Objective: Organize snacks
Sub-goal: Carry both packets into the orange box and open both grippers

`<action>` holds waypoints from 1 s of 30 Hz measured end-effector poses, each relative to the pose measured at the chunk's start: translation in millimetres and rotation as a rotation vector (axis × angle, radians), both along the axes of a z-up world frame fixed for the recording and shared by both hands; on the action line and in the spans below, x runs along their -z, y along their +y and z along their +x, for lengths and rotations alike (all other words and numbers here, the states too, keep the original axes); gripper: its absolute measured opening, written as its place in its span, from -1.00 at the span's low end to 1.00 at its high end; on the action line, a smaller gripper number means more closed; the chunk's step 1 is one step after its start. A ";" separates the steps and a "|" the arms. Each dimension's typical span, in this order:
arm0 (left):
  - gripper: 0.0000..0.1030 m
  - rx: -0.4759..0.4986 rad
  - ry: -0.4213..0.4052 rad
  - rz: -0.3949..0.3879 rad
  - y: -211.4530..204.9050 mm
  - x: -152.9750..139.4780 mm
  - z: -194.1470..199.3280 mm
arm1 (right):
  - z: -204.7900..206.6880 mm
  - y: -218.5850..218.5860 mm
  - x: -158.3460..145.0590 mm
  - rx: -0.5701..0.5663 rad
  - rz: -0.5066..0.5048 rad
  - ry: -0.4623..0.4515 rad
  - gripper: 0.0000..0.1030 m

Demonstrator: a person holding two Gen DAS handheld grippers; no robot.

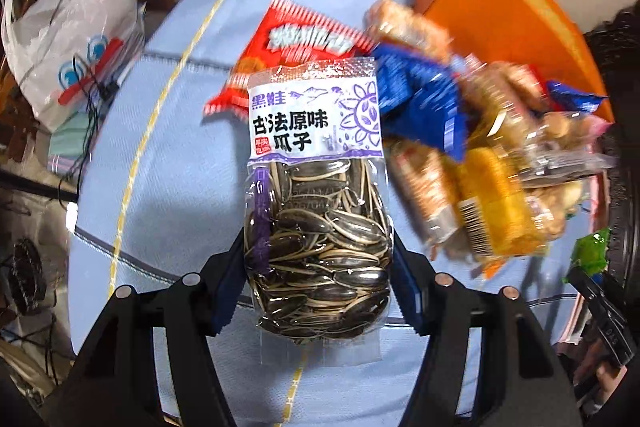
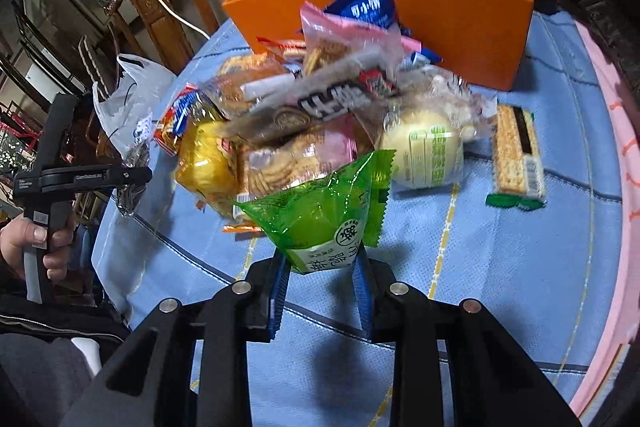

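Item: sunflower seed packet (image 1: 318,211), clear film with a printed paper header. Location: centre of the left wrist view, clamped at its lower, seed-filled half between the jaws of the left gripper (image 1: 316,267), above the blue-clothed counter (image 1: 168,147). Handling: likely moderately heavy for its size, loose fill that shifts, slick film; hold the full belly, not the flat sealed edge.

Item: green snack packet (image 2: 320,215). Location: lower centre of the right wrist view, its bottom corner pinched between the jaws of the right gripper (image 2: 322,281), which stand close together. Handling: probably light, puffy, crinkly; a corner hold may slip.

Item: snack pile (image 2: 304,123), mid-frame, blurred in part. Orange box (image 2: 440,27), upper centre, appears empty as far as its inside shows.

View notes: only the right wrist view shows the box's open interior, a lone cracker bar (image 2: 518,151) at right, and a hand (image 2: 36,239) on the other gripper's handle at left. Only the left view shows the seed label.
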State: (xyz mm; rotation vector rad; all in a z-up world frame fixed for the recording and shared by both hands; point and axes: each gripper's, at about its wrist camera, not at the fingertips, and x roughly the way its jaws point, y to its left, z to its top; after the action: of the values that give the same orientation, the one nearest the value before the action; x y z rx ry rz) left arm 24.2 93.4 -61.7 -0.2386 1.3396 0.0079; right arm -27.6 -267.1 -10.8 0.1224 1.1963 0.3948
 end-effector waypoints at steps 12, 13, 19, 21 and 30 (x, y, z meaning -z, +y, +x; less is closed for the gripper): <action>0.22 0.143 -0.241 0.037 -44.3 -90.3 58.7 | 48.6 -29.0 -76.2 0.101 0.065 -0.221 -0.41; 0.22 0.149 -0.252 0.025 -49.2 -97.0 66.7 | 56.6 -33.4 -82.2 0.114 0.069 -0.241 -0.40; 0.22 0.210 -0.344 0.003 -105.7 -139.5 141.6 | 121.4 -57.4 -105.9 0.197 0.063 -0.327 -0.37; 0.22 0.224 -0.335 -0.010 -126.9 -141.5 171.3 | 140.9 -62.1 -102.7 0.221 0.065 -0.312 -0.37; 0.50 0.266 -0.176 -0.050 -189.2 -99.0 249.1 | 220.3 -69.0 -66.4 0.339 0.064 -0.214 0.19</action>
State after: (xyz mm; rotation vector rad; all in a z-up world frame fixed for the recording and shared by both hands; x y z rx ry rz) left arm 273.3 -95.8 37.3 -0.0995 1.1884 -0.2650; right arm 192.7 -336.1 55.6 0.3257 0.9305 0.1431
